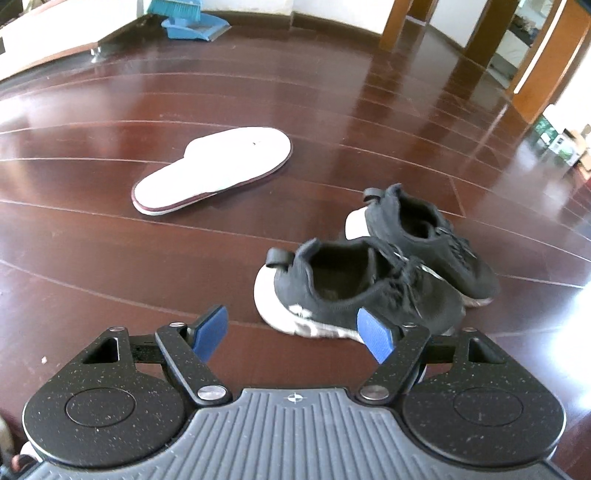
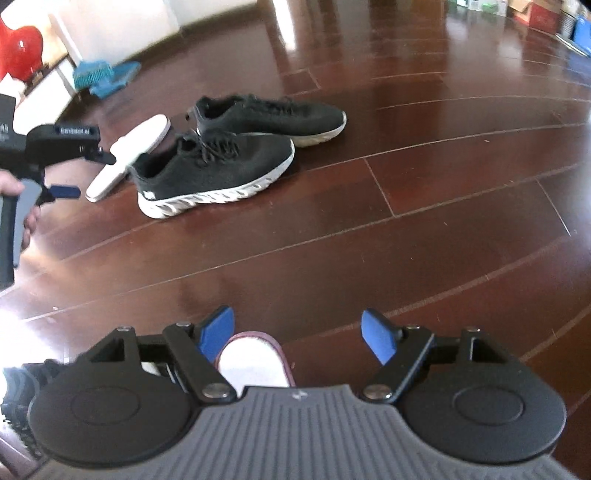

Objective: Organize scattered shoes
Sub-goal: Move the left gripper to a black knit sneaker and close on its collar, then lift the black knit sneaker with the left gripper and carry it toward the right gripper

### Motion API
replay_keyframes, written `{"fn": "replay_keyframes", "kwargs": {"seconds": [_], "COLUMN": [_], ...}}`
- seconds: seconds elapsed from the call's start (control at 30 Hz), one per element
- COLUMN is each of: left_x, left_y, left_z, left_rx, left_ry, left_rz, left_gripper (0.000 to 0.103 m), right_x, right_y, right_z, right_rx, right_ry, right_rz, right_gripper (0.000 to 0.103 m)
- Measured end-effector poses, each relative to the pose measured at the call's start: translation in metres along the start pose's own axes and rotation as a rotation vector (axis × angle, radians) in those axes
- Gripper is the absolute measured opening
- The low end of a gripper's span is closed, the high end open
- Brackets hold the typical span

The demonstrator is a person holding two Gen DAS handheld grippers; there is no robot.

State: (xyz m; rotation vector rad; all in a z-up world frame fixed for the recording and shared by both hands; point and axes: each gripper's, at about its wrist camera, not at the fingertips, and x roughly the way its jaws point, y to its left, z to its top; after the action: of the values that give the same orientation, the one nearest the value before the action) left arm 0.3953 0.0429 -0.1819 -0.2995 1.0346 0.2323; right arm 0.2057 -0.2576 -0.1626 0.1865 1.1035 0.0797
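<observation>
On a dark, glossy wooden floor (image 1: 92,266), two black sneakers are sitting side by side with a white slipper (image 1: 212,170) lying flat at about 11 o'clock from them in the left wrist view. The near sneaker (image 1: 365,291) is resting upright on its white sole just beyond the left gripper (image 1: 293,334), heel loop pointing toward 9 o'clock; the far sneaker (image 1: 432,240) is standing just behind it at 1 o'clock, the two nearly touching. The left gripper is hovering with its blue-padded jaws spread wide and nothing between them, its right pad overlapping the near sneaker's sole in the picture; contact cannot be told.

In the right wrist view, the right gripper (image 2: 299,338) is also holding its jaws wide apart above the floor, gripping nothing. A second white slipper (image 2: 255,363) with a maroon edge is lying just under it, close to the left pad, partly hidden by the gripper body. The sneaker pair is sitting at 11 o'clock, well apart from this gripper, with a person's hand (image 2: 14,199) holding the left gripper at 9 o'clock. A blue dustpan and brush (image 1: 192,22) are resting by the far wall at 11 o'clock.
</observation>
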Motion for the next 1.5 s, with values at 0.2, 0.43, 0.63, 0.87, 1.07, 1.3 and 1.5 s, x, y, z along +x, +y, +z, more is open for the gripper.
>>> {"fn": "replay_keyframes", "kwargs": {"seconds": [0.2,0.43,0.63,0.87,1.07,1.3,1.5], "left_x": [0.048,0.08,0.099,0.101,0.092,0.077,0.068], "left_y": [0.0,-0.004,-0.001,-0.002,-0.001,-0.018,-0.043], "left_z": [0.017,0.016,0.009,0.004,0.0,-0.006,-0.026], "left_rx": [-0.046,-0.038,-0.056,-0.061,-0.038,-0.023,0.026], "left_ry": [-0.002,0.016,0.058,0.079,0.099,0.108,0.133], "left_rz": [0.017,0.018,0.03,0.002,-0.044,-0.089,-0.145], "left_gripper": [0.08,0.071,0.057,0.044,0.043,0.042,0.042], "right_x": [0.059,0.104,0.115,0.12,0.121,0.116,0.104], "right_y": [0.019,0.04,0.054,0.062,0.064,0.056,0.036], "right_z": [0.025,0.047,0.06,0.064,0.064,0.05,0.039], "right_rx": [-0.043,-0.023,-0.059,-0.088,-0.081,-0.068,-0.058], "right_ry": [0.042,0.022,0.015,-0.001,0.005,0.029,0.05], "right_rz": [-0.024,-0.05,-0.07,-0.076,-0.071,-0.08,-0.107], "right_gripper": [0.081,0.083,0.085,0.085,0.085,0.085,0.085]}}
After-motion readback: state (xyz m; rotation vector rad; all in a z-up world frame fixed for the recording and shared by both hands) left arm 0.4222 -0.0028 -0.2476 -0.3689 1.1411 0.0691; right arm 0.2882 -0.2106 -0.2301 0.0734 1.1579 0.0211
